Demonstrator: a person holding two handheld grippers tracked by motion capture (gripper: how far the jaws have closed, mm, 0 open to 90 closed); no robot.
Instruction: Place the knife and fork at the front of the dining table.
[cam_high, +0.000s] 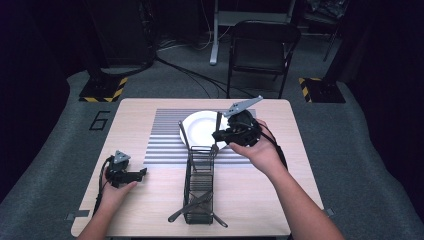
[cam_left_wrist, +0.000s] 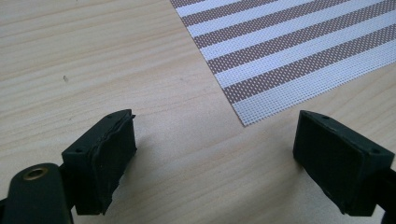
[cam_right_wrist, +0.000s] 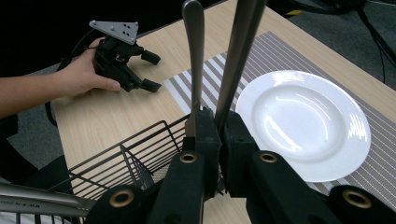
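Though dim, floor marking "6" (cam_high: 99, 120)

In the right gripper view, two metal utensil handles (cam_right_wrist: 243, 51) run off the top edge, their lower ends hidden between the jaws of the right hand-held gripper (cam_right_wrist: 219, 133). Whether it grips both cannot be told. The wire basket (cam_right_wrist: 126, 161) is cut off below.

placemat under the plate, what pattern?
The placemat has alternating brown and white woven stripes, clearest in the left gripper view.
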